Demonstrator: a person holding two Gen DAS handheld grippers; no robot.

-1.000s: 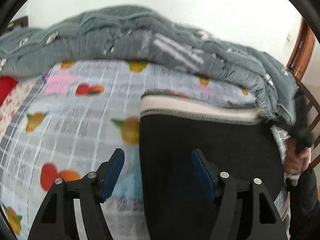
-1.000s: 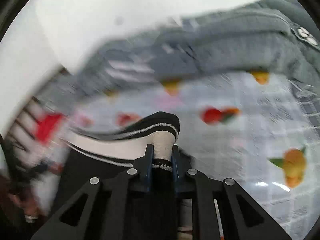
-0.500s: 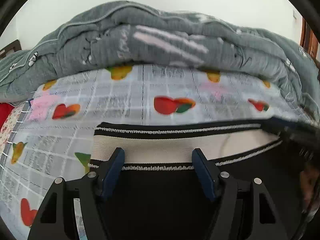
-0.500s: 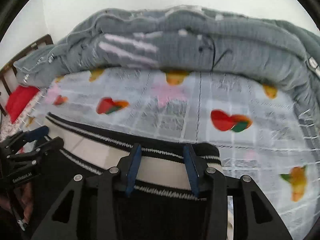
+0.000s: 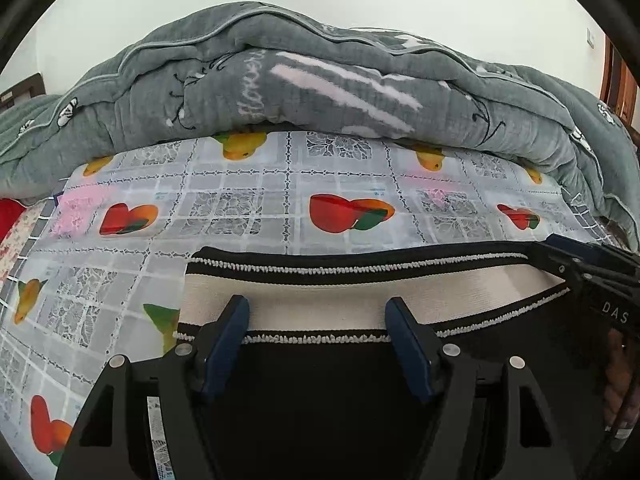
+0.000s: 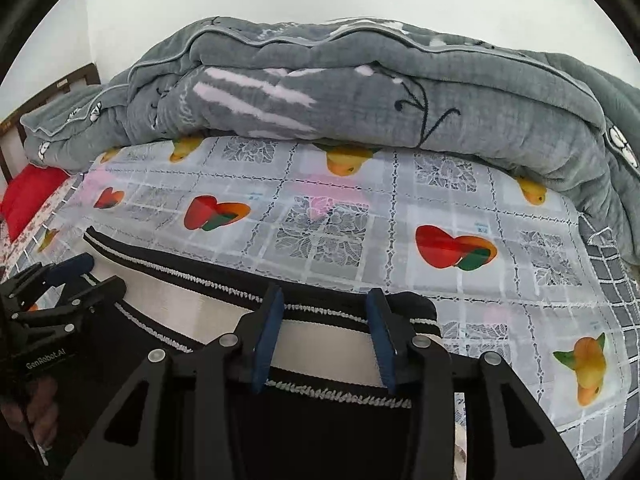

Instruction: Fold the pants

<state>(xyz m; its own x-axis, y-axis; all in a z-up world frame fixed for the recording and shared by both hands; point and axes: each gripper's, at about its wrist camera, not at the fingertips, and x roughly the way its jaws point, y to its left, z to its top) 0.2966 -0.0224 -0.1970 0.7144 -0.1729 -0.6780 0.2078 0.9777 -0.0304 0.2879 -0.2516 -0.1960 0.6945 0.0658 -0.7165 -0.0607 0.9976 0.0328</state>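
Black pants with a cream waistband edged in black and white lie flat on the bed, waistband away from me. My left gripper is open, its blue pads over the waistband near its left end. My right gripper is open over the waistband's right end. The pants also show in the right wrist view. Each gripper shows in the other's view, the right one and the left one.
A sheet printed with fruit and grey squares covers the bed. A bulky grey quilt is heaped along the far side by the white wall. A red cushion and a dark wooden bed frame are at the left.
My right gripper has let go of the waistband and opened. The pants, held up before, now lie spread flat. Both grippers have settled over the waistband ends.
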